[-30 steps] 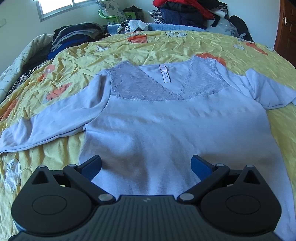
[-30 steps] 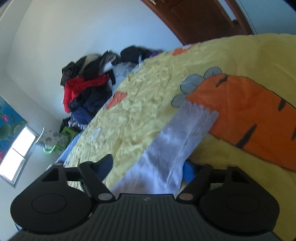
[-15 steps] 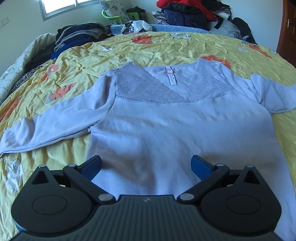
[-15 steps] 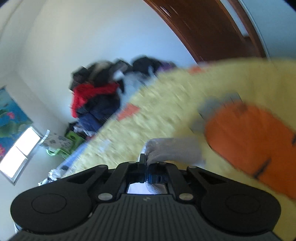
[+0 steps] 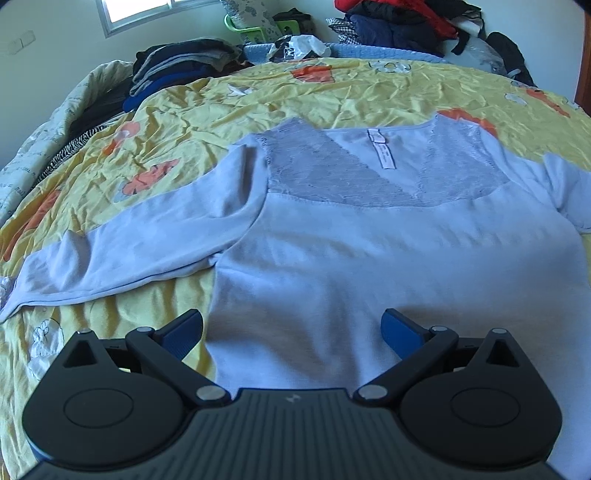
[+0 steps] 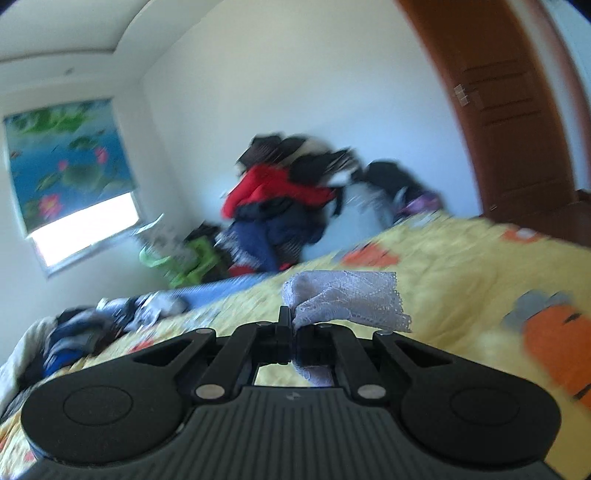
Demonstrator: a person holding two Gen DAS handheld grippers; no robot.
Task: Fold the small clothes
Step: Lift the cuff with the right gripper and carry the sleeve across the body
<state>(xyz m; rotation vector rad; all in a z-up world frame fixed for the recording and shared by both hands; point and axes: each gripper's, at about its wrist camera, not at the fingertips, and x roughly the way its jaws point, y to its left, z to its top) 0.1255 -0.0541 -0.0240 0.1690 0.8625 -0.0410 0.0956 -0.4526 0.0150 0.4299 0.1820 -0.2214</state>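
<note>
A pale lilac long-sleeved top (image 5: 369, 251) with lace shoulder panels lies flat, front up, on the yellow bedspread (image 5: 258, 96). Its left sleeve (image 5: 122, 254) stretches out to the left. My left gripper (image 5: 291, 330) is open and empty, hovering low over the top's lower part, blue pads apart. My right gripper (image 6: 293, 328) is shut on the lace sleeve cuff (image 6: 351, 299) of the top, lifted above the bed. The rest of that sleeve is hidden below the gripper.
Piles of dark and red clothes (image 5: 399, 22) sit at the bed's far edge, also in the right wrist view (image 6: 288, 206). Folded dark clothes (image 5: 173, 70) lie at the far left. A brown door (image 6: 517, 110) stands at the right. A window (image 6: 85, 229) is at the left.
My right gripper closed on the lace sleeve cuff and lifted it off the bed, tilting up. My left gripper drifted slightly left over the top, still open.
</note>
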